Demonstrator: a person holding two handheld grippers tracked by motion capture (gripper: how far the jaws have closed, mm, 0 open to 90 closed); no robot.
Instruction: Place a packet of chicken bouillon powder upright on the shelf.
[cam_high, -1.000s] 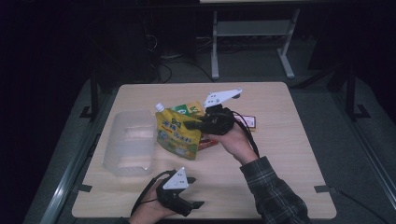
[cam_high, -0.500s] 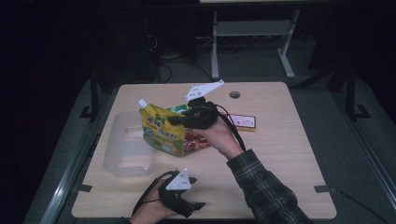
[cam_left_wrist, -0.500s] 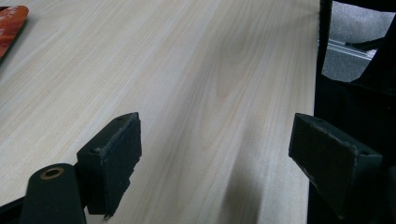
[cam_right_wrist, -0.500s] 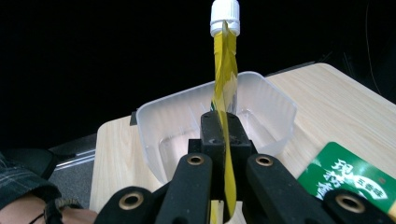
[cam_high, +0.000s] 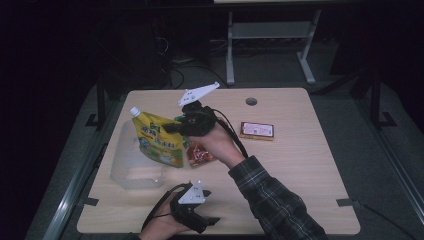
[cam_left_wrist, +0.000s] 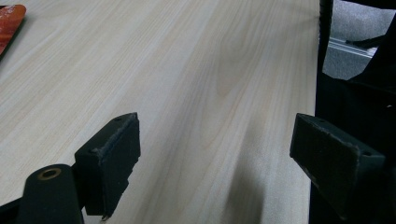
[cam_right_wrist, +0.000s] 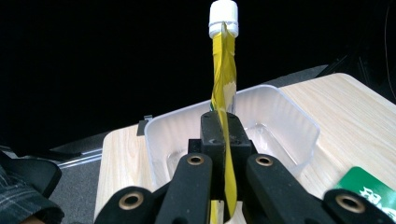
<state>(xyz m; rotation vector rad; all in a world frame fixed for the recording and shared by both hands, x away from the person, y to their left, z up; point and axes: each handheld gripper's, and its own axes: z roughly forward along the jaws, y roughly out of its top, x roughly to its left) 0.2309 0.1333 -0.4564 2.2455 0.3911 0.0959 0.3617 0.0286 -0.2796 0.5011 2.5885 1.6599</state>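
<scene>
The yellow pouch had travelled left since the earlier frames and now hung over the clear tub's near rim, pinched edge-on by the right gripper, cap up. Lowering and release seemed left. Beside the tub lay a red snack packet; a flat box sat well apart. The left gripper rested near the tub, jaws wide and empty.
</scene>
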